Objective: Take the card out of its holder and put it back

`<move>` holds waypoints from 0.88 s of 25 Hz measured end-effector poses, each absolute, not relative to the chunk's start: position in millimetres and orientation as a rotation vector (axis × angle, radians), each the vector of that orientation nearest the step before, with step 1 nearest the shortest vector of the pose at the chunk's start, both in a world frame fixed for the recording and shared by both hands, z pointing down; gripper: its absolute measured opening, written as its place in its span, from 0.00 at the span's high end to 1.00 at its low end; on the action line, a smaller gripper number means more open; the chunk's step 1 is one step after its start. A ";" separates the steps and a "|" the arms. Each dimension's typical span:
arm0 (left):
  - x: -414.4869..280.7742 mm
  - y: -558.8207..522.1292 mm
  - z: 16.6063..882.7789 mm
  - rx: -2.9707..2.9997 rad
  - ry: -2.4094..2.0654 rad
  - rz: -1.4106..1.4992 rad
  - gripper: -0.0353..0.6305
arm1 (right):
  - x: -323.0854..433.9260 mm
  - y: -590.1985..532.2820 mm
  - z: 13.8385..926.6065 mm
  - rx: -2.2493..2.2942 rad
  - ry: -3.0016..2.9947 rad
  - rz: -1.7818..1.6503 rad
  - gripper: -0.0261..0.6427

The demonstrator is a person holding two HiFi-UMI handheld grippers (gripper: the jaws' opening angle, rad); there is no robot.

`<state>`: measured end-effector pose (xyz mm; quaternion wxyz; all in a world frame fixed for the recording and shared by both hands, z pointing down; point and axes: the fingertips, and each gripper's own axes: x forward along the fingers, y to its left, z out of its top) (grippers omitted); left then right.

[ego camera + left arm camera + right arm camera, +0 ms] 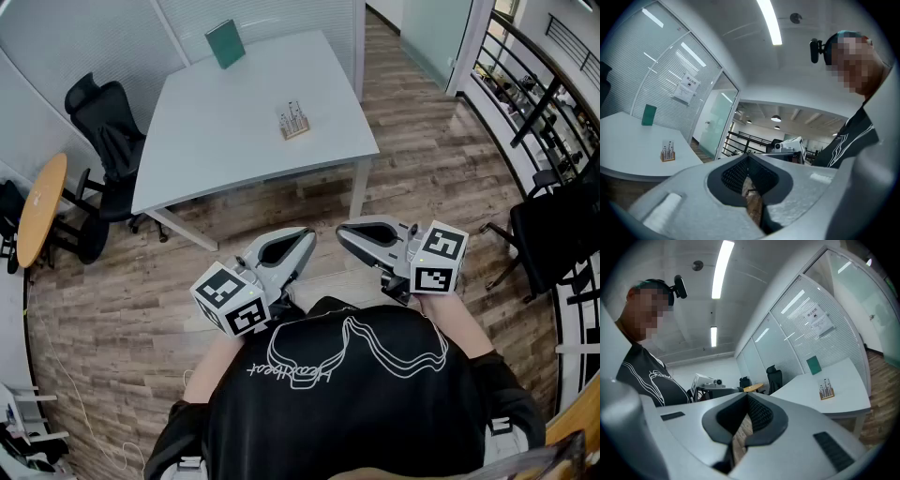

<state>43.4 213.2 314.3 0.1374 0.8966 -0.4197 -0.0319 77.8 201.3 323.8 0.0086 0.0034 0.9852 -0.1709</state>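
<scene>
A white table [234, 141] stands ahead of me, well out of reach. On it a small wooden holder [293, 122] carries several thin upright pieces; it also shows in the left gripper view [667, 152] and the right gripper view [827, 390]. A green card [225, 43] stands upright at the table's far edge. My left gripper [305, 236] and right gripper [345, 231] are held close to my chest over the wooden floor, tips facing each other. Both are shut with nothing between their jaws, as each gripper's own view shows: left gripper [747, 157], right gripper [746, 397].
A black office chair [105, 131] and a round wooden side table [42, 208] stand left of the white table. Another black chair [553, 234] is at the right, near a black railing [525, 84]. Glass partitions close off the back.
</scene>
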 end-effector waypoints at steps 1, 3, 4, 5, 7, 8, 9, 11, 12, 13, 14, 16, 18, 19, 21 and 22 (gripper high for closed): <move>43.2 213.3 314.7 2.593 -1.212 -0.092 0.93 | 77.6 201.5 324.0 0.010 3.080 -0.536 0.95; 43.0 213.5 315.1 2.591 -1.209 -0.091 0.93 | 77.4 201.9 324.3 0.008 3.082 -0.538 0.95; 43.1 213.7 315.2 2.591 -1.207 -0.091 0.93 | 77.5 201.9 324.4 0.006 3.083 -0.538 0.95; 43.4 213.9 315.5 2.592 -1.207 -0.091 0.93 | 77.9 201.8 324.5 0.003 3.083 -0.535 0.95; 45.5 214.7 316.8 2.592 -1.205 -0.091 0.93 | 80.1 200.9 324.9 -0.011 3.081 -0.530 0.95; 47.3 215.2 317.7 2.593 -1.203 -0.090 0.93 | 82.1 200.4 325.2 -0.019 3.079 -0.532 0.95; 49.0 215.6 318.6 2.593 -1.201 -0.090 0.93 | 84.2 199.8 325.7 -0.028 3.078 -0.537 0.95; 50.6 215.5 320.3 2.590 -1.201 -0.096 0.93 | 87.1 198.6 327.5 -0.044 3.076 -0.551 0.95; 50.1 215.0 320.8 2.587 -1.204 -0.105 0.93 | 87.5 198.4 328.5 -0.048 3.077 -0.552 0.95; 48.8 214.4 321.1 2.582 -1.209 -0.120 0.93 | 87.2 198.4 329.5 -0.050 3.078 -0.549 0.95; 47.1 213.5 321.4 2.575 -1.213 -0.140 0.93 | 86.5 198.1 330.6 -0.051 3.077 -0.546 0.95; 43.9 211.2 323.8 2.552 -1.208 -0.185 0.93 | 85.2 195.6 333.8 -0.052 3.068 -0.562 0.95; 40.8 207.2 328.3 2.527 -1.201 -0.202 0.93 | 85.2 190.8 338.2 -0.060 3.055 -0.594 0.95; 39.1 203.9 330.3 2.517 -1.200 -0.200 0.93 | 85.4 187.6 340.0 -0.069 3.050 -0.607 0.95; 34.7 194.7 331.6 2.504 -1.201 -0.201 0.93 | 84.8 179.4 341.0 -0.090 3.044 -0.618 0.95; 32.1 189.0 330.7 2.504 -1.202 -0.211 0.93 | 84.0 174.0 340.4 -0.097 3.041 -0.619 0.95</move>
